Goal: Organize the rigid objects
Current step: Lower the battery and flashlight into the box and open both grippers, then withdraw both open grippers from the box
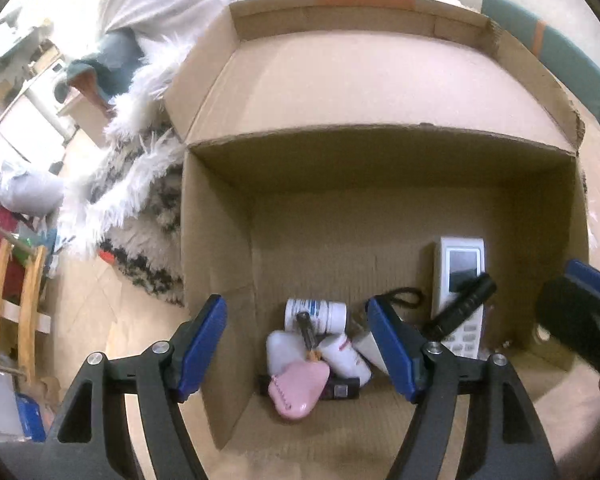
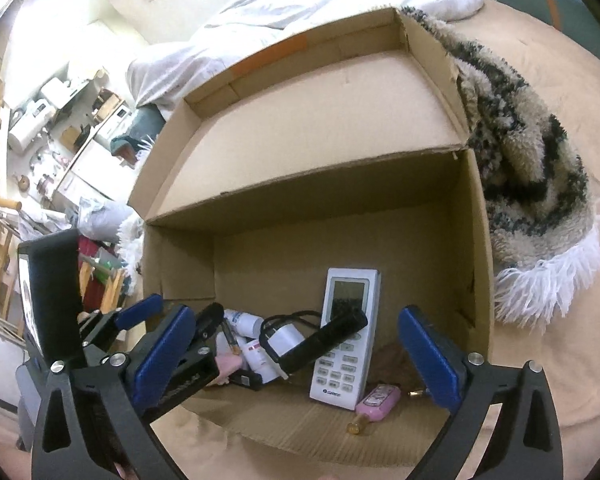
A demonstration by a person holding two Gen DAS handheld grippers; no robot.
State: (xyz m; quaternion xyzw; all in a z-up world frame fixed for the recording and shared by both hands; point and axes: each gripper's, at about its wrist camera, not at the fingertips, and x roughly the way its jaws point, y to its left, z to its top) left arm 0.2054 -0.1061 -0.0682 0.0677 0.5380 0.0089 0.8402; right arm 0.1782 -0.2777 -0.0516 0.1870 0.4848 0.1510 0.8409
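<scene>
An open cardboard box [image 1: 220, 248] [image 2: 476, 264] lies on the bed with its lid folded back. On its floor a white remote control [image 1: 460, 268] [image 2: 346, 348] rests with a black flashlight [image 1: 462, 306] [image 2: 324, 342] lying across it. In the left corner are a white bottle [image 1: 316, 314], a pink case [image 1: 298, 390], small white tubes [image 1: 346, 356] and a white charger [image 2: 286, 338] with a black cable. A pink perfume bottle [image 2: 376, 404] lies by the remote. My left gripper [image 1: 296, 312] hangs open above the corner pile, holding nothing. My right gripper [image 2: 296, 320] stands open and empty over the remote.
A shaggy black-and-white rug [image 2: 524, 152] [image 1: 140, 216] lies beside the box on the beige bedspread [image 2: 560, 80]. White bedding [image 2: 320, 4] is bunched behind the lid. A wooden rack [image 1: 16, 304] and cluttered furniture stand at the left. The other gripper [image 1: 580, 312] shows at the right edge.
</scene>
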